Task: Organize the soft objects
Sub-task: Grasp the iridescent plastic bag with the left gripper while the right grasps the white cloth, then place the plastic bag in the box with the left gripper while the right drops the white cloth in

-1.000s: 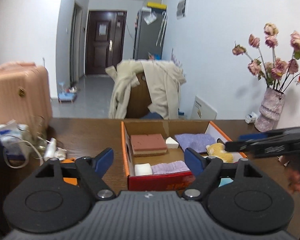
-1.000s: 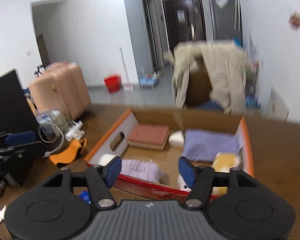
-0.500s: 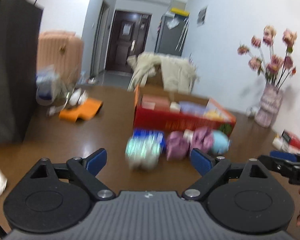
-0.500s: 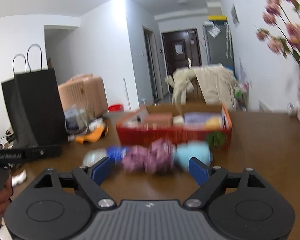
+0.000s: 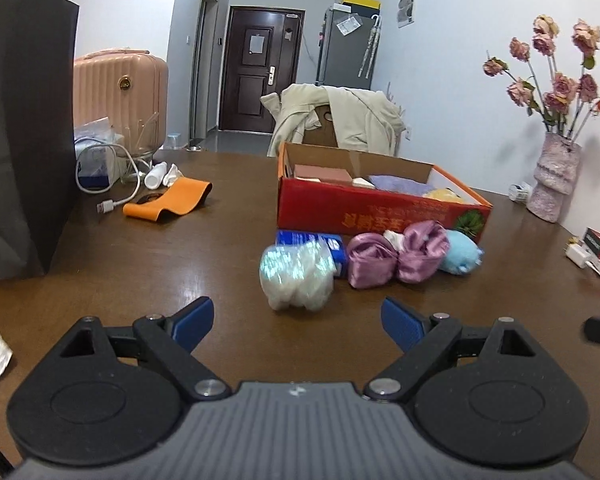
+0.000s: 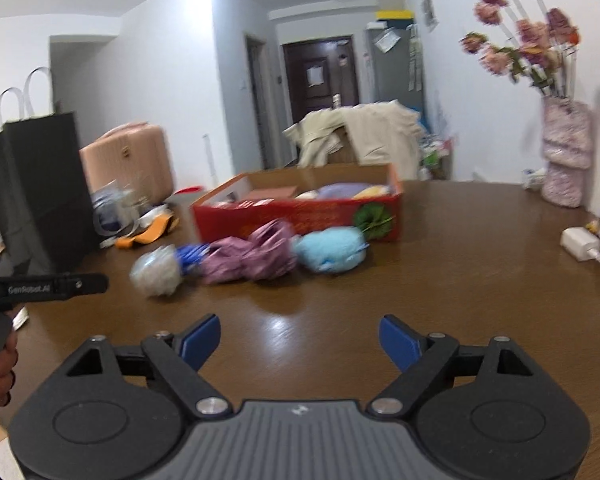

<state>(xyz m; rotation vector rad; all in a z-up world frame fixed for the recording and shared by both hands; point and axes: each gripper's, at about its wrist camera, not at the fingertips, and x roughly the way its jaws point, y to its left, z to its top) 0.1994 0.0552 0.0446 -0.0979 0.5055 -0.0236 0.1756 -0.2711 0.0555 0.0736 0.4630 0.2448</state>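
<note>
Soft things lie in a row on the brown table before the red cardboard box (image 5: 380, 210) (image 6: 300, 216): a white plastic-wrapped bundle (image 5: 296, 276) (image 6: 156, 272), a blue pack (image 5: 312, 242), two purple satin rolls (image 5: 370, 260) (image 6: 270, 248) and a light blue plush (image 5: 460, 252) (image 6: 330, 250). Inside the box are a brown sponge, purple cloths and a yellow plush. My left gripper (image 5: 298, 320) is open and empty, just short of the white bundle. My right gripper (image 6: 300, 338) is also open and empty, further back, facing the plush.
A black paper bag (image 5: 20, 140) stands at the left, with an orange strap (image 5: 168, 200) and a white cable beside it. A vase of flowers (image 5: 552, 184) and a charger (image 6: 578, 242) sit at the right. A draped chair stands behind the box.
Both grippers pulled back from over the box and sank towards the table. The row of soft things before the box came into view. Both pairs of jaws widened.
</note>
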